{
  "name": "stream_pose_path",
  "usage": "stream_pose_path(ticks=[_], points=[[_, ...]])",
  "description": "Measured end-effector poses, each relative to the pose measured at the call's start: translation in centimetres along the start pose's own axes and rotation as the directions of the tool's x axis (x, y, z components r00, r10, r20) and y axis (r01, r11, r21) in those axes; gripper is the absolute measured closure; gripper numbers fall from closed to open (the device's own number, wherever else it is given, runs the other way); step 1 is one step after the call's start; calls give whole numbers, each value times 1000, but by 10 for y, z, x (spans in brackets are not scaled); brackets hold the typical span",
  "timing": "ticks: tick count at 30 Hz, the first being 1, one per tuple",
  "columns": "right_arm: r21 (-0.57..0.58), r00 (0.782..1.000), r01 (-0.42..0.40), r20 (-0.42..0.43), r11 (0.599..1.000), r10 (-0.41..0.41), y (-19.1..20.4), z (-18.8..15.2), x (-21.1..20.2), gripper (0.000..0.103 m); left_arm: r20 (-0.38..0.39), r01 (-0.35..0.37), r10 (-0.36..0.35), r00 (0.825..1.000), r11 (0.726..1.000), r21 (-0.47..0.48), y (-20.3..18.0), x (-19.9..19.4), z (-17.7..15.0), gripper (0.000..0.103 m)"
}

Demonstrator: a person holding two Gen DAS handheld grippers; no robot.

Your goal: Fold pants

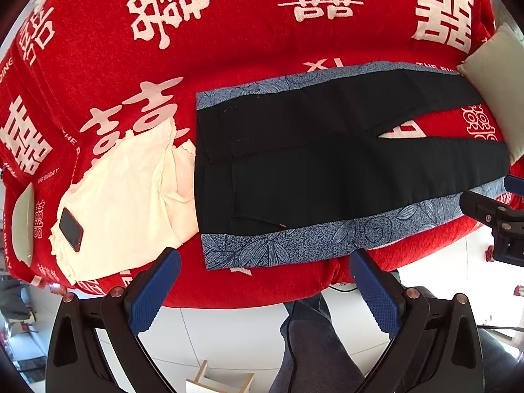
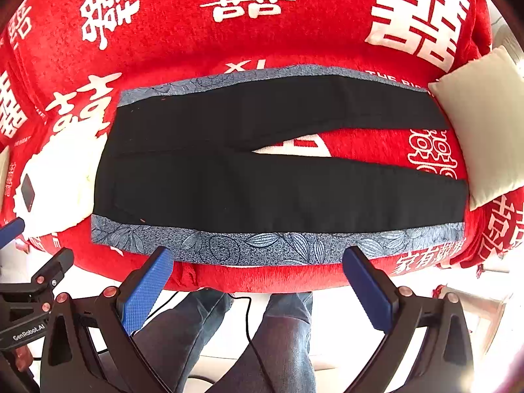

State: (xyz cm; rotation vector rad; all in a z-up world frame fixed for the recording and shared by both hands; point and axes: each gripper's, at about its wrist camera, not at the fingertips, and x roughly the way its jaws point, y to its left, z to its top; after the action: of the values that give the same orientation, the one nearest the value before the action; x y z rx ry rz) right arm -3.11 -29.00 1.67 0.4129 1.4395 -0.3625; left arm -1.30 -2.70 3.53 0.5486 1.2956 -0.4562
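While the black pants with blue floral side stripes lie flat and unfolded on the red printed bedspread | step: approach | left gripper, right gripper spread wide, empty | next: likely grip near edge, fold leg over leg.

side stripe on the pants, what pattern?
Blue-grey leaf print on the side stripe of the black pants; clearest in the right wrist view.

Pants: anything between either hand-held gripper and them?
Nothing visible. The pants lie flat and uncovered on the red cover; both the left hand-held gripper and right hand-held gripper hover open at the near edge. The phone sits off beside the waistband.
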Motion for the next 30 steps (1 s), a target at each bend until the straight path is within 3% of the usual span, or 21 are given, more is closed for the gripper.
stream_pose_path(ticks=[5,12,16,19,22,25,26,27,29,30], points=[[47,1000,5,-26,999,-4,4,-5,13,0,-37,51,-53,998,998,-38,13,19,4,0],[116,997,12,-72,993,-4,7,-15,43,0,-83,65,-66,994,998,-15,14,57,7,0],[129,996,-5,-86,992,17,4,-18,53,0,-93,93,-98,991,994,-54,13,76,5,0],[156,993,-85,-72,984,97,-7,-23,60,0,-88,140,-153,984,981,-134,14,88,1,0],[216,977,-196,-44,957,210,-28,-32,74,0,-70,205,-229,971,946,-250,15,106,-7,0],[293,929,-349,-19,890,370,-55,-46,101,5,-36,241,-269,962,908,-343,12,125,-20,0],[309,918,-372,-18,875,396,-60,-49,107,12,-20,261,-287,958,894,-365,10,131,-25,0],[340,897,-412,-13,846,442,-69,-56,119,21,0,276,-299,954,882,-383,9,136,-30,0],[394,834,-508,1,766,552,-82,-70,143,31,28,304,-321,947,861,-408,9,144,-36,1],[409,810,-537,7,738,586,-86,-74,152,34,48,331,-345,937,838,-433,9,151,-42,8]])
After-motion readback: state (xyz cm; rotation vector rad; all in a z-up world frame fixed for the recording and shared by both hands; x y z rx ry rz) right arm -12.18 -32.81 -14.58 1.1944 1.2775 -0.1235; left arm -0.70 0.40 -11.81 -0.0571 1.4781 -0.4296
